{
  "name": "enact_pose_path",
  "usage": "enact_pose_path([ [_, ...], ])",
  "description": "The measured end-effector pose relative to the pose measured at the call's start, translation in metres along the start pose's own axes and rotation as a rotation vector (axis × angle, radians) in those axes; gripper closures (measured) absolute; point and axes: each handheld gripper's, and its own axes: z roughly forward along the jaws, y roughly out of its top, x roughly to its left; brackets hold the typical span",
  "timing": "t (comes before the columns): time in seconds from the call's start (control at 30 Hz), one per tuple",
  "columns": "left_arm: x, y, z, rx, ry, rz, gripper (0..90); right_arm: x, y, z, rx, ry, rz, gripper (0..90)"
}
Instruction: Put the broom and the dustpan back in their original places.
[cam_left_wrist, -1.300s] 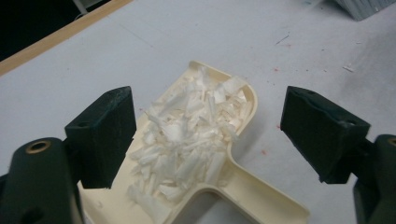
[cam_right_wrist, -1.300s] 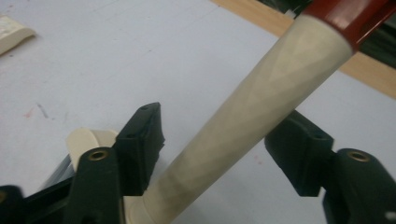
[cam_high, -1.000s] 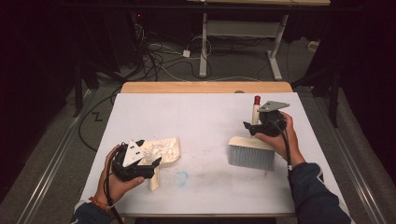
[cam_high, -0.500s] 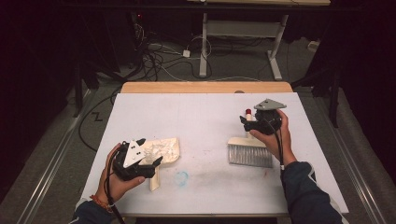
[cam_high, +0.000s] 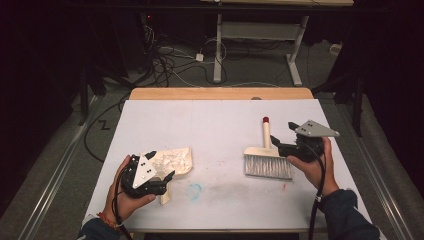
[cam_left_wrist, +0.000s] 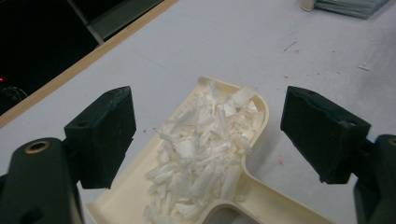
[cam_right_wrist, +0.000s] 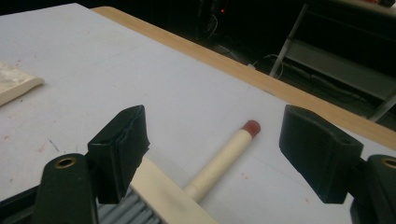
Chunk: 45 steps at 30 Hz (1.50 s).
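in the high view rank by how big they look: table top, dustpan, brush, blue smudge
1. table top
2. brush and dustpan, too alike to rank; the left gripper covers part of the dustpan
3. blue smudge

Cream dustpan (cam_left_wrist: 252, 198), white scraps (cam_left_wrist: 205, 154), red-tipped brush (cam_high: 266, 150).

Dustpan (cam_high: 172, 162) lies on the tabletop (cam_high: 220, 125), left side, with paper shreds (cam_left_wrist: 205, 154) piled in it. Hand brush (cam_high: 267, 160) lies on the right side, well apart, handle pointing to the far edge. Left hand-held gripper (cam_high: 167, 176) sits over the dustpan handle; right hand-held gripper (cam_high: 276, 145) just beside the brush.
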Motion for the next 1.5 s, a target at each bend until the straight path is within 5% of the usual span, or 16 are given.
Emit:
enact_pose_path([
  [0.37,-0.005,-0.009,0.001,0.011,-0.006,0.011,17.2,0.003,-0.022,-0.039,-0.046,-0.014,-0.041,21.6],
  [0.87,-0.009,-0.027,-0.005,0.018,0.004,-0.007,17.2,0.022,-0.070,-0.057,-0.070,-0.044,-0.052,22.7],
  [1.0,-0.015,-0.030,-0.005,0.028,0.001,0.022,17.2,0.031,-0.084,-0.061,-0.050,-0.041,-0.068,23.0],
  [1.5,-0.019,-0.028,-0.001,0.034,-0.018,0.035,17.2,0.036,-0.083,-0.066,-0.054,-0.049,-0.092,22.7],
])
